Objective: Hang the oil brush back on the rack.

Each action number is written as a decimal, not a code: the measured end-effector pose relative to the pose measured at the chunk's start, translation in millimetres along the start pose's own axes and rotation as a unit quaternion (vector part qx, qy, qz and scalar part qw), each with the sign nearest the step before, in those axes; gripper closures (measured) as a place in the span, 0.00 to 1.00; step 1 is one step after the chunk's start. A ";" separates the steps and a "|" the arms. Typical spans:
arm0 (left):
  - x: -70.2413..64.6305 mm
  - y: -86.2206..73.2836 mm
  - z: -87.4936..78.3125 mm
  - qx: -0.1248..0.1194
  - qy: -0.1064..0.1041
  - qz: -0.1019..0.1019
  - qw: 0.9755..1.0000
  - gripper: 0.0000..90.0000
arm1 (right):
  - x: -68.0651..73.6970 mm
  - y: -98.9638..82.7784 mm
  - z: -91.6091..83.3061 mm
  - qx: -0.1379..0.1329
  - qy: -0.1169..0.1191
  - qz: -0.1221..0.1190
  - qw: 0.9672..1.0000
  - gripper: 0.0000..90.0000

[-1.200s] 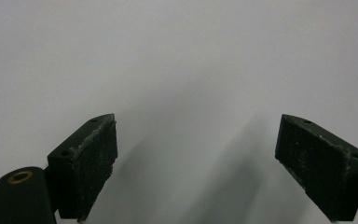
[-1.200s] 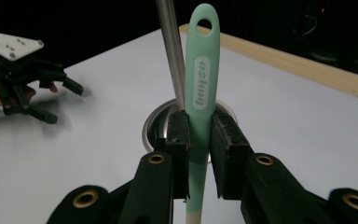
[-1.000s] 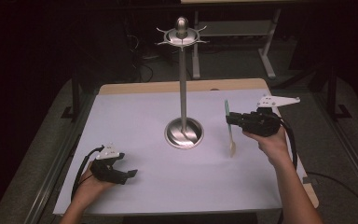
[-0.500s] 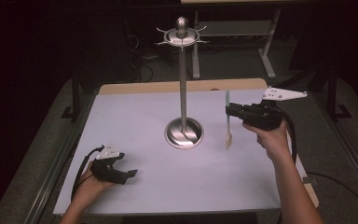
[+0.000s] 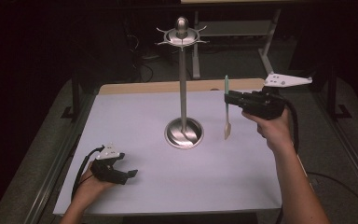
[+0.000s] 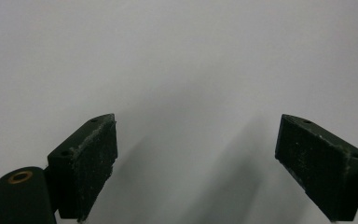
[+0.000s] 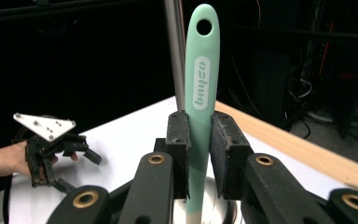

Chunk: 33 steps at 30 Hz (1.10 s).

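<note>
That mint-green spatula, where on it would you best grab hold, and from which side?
Judging by its pose, mid-handle, from the side. The spatula hangs upright, blade down, and its handle is flat and slim, so the right tongs clamp its two flat faces below the hanging hole. That leaves the hole free, perhaps for a hook on the stand.

Right gripper [image 7: 198, 140] clamping upright mint spatula handle [image 7: 200, 84], steel pole [image 7: 173, 46] behind, left gripper [image 7: 51, 144] beyond

left gripper [image 5: 129, 174]: black body, black cable, grey three-cornered plate on top, worn flat black pads [image 6: 89, 161] with small holes | right gripper [image 7: 199, 149]: black linkage arms, brass-ringed pivots, grey drilled plate, black cable | forearms bare, no sleeves
</note>
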<state>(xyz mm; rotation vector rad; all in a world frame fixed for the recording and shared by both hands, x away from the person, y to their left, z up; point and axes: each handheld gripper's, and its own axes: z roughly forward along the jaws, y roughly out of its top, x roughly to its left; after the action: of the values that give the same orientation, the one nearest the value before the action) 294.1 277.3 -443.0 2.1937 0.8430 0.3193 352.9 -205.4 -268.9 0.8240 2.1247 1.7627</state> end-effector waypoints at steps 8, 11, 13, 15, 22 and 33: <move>0.6 0.1 -0.6 0.005 -0.001 0.002 1.000 0.14 | 8.4 30.4 4.2 -0.008 0.005 -0.025 1.000 0.86; 0.1 0.1 -0.3 0.002 -0.001 0.000 1.000 0.14 | 9.0 41.0 7.3 -0.011 0.004 -0.031 0.999 0.86; 0.2 0.1 -0.2 0.003 -0.001 0.001 1.000 0.14 | 8.8 46.3 9.1 -0.012 0.007 -0.036 0.999 0.86; 0.1 0.1 -0.3 0.002 -0.001 0.000 1.000 0.14 | 8.4 52.2 10.5 -0.016 0.009 -0.036 0.999 0.86; 0.9 0.1 -0.1 0.007 -0.003 0.003 1.000 0.14 | 8.9 70.7 15.2 -0.024 0.015 -0.045 0.999 0.86; 0.5 -0.2 0.0 0.008 -0.005 0.000 1.000 0.14 | 10.3 85.8 22.8 -0.024 0.021 -0.055 0.998 0.86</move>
<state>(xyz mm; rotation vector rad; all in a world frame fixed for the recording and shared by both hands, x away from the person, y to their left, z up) 294.4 277.7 -443.2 2.2082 0.8434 0.3009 378.9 -172.2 -190.1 0.6510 2.1013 1.7828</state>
